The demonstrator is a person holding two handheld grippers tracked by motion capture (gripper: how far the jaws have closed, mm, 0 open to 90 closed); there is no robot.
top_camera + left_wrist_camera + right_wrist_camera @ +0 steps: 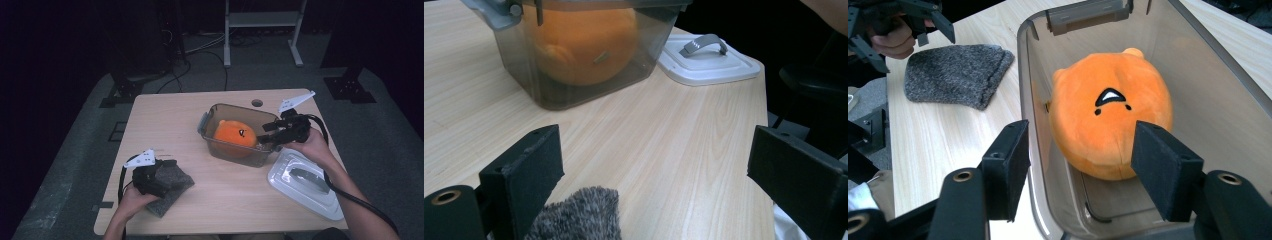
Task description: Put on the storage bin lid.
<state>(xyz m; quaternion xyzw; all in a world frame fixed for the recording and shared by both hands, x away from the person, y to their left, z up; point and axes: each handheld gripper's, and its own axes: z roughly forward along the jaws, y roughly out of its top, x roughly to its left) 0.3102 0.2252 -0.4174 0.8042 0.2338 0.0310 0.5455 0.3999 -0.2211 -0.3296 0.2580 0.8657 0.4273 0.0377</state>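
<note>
Orange plush toy (1110, 117) lying on the floor of the smoky clear container (218, 145), face up, small black mouth and two dots toward the right hand-held gripper (1083, 170). Seen from the left gripper view only as an orange blur (586, 42) through the tinted wall, features hard to make out. Right hand-held gripper (265, 134) poised at the container's near rim, pads apart, touching nothing; one pad outside the wall, the other over the inside, toy lying beyond them and not gripped. Container's top cut off in the left gripper view, its near end cut off in the right gripper view. Left hand-held gripper (654, 172) resting low over the grey knit cloth (170, 186) at the near left of the surface (165, 120), pads wide apart, just a fuzzy corner of cloth (576, 215) showing beside one pad; contact with the cloth not clear. White lid (305, 182) with grey handle lying flat on the surface right of the container, partly crossed by the right forearm and cable.
</note>
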